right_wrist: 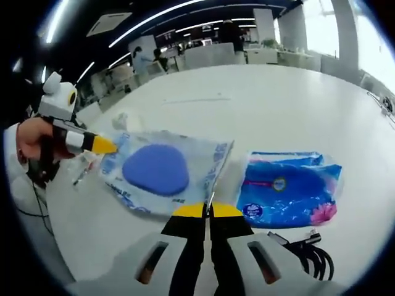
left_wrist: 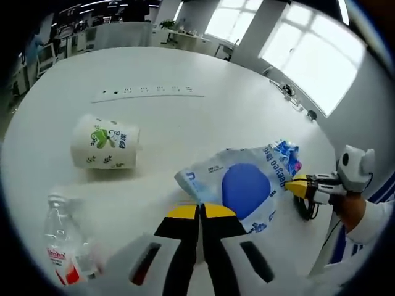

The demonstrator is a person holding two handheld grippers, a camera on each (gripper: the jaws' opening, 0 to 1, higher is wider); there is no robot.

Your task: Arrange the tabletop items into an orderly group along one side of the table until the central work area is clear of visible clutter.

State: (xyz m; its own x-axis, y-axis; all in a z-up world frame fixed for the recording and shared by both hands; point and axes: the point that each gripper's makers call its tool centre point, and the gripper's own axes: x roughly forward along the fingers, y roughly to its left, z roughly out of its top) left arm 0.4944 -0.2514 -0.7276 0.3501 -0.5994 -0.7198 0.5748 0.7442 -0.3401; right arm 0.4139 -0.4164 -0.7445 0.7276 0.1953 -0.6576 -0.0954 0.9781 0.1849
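Holding the clear plastic packet with the blue oval pad (left_wrist: 245, 188) from two sides, both claws appear to be gripping its opposite ends so it can be lifted or slid flat without crumpling. In the left gripper view the left claw (left_wrist: 199, 213) has its yellow-tipped jaws drawn together on the packet's near edge; in the right gripper view the right claw (right_wrist: 208, 211) is likewise narrowed onto the packet's edge (right_wrist: 163, 172), jaws all but touching with the film between them. Each claw also shows in the other's view: the right one (left_wrist: 296, 185) comes in at the packet's far end with a hand behind it, the left one (right_wrist: 102, 145) meets the packet's opposite corner. A two-ended hold suits a limp bag, judging by how it sags and wrinkles. The packet lies on the white desk (left_wrist: 203, 117), toward the edge nearest the person rather than the middle. Just beside it in the right gripper view sits a blue tissue pack (right_wrist: 287, 188), with a coiled black cable (right_wrist: 305, 250) near it at the desk edge. Farther off in the left gripper view, a paper cup with green print (left_wrist: 103, 143) lies on its side, and a clear bottle with a red label (left_wrist: 65, 246) stands near the close edge. These scattered items suggest grouping is not yet complete.
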